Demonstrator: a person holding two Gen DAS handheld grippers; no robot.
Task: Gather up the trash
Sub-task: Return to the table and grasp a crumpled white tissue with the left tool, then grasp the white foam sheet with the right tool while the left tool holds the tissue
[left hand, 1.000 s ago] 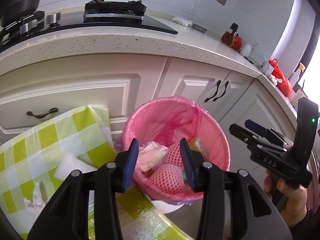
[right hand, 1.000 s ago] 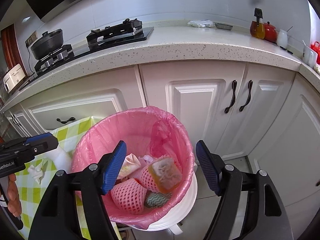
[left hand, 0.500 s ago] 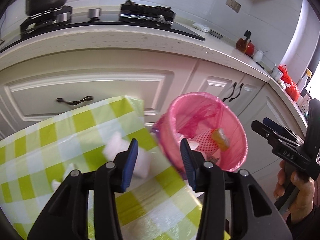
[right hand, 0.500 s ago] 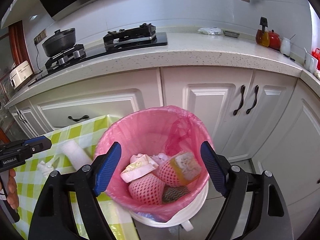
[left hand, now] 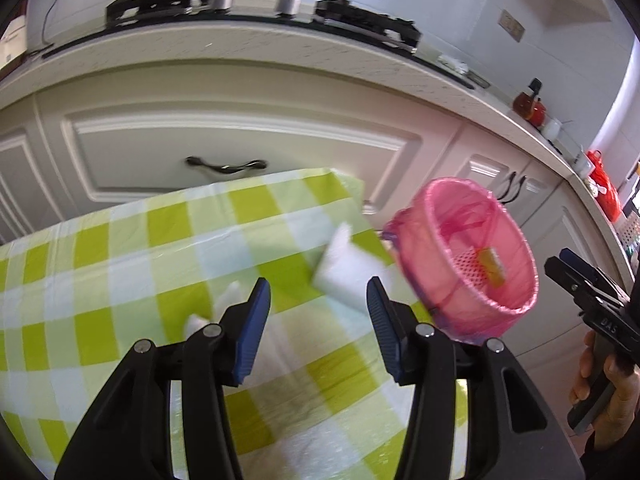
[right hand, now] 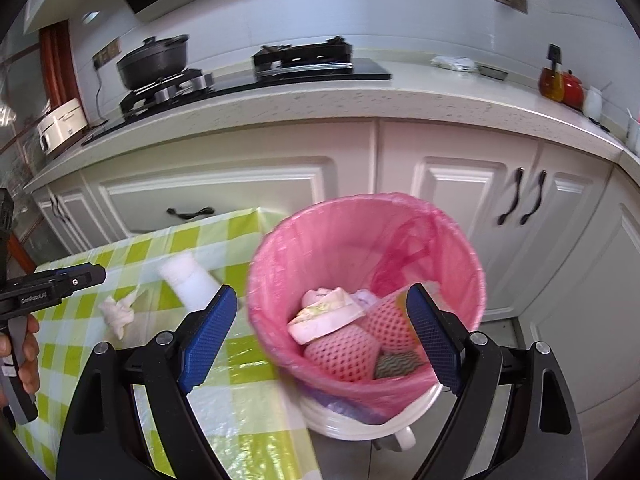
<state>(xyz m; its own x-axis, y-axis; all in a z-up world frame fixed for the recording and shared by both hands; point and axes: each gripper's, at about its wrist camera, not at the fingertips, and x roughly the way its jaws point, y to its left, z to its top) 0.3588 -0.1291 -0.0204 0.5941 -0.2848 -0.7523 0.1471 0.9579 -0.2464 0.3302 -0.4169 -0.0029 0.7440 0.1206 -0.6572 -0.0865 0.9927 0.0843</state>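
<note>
White kitchen cabinets (right hand: 256, 184) back a green-checked surface (left hand: 120, 248) where a white foam piece (left hand: 344, 268) and crumpled tissue (right hand: 118, 310) lie beside the pink-lined trash bin (right hand: 360, 248), both the left hand-held gripper (left hand: 318, 320) and the right hand-held gripper (right hand: 320, 332) spread wide, holding nothing.

The left wrist view is looking forward and down between its own fingers onto the checked tablecloth (left hand: 168, 248), close in, facing the cabinets (left hand: 240, 148). The right wrist view is hanging above the pink-lined bin (right hand: 364, 240), peering down into it and facing the same cabinets. Both are sharing the bin (left hand: 460, 256), the tablecloth (right hand: 132, 256) and the countertop (right hand: 360, 100).
</note>
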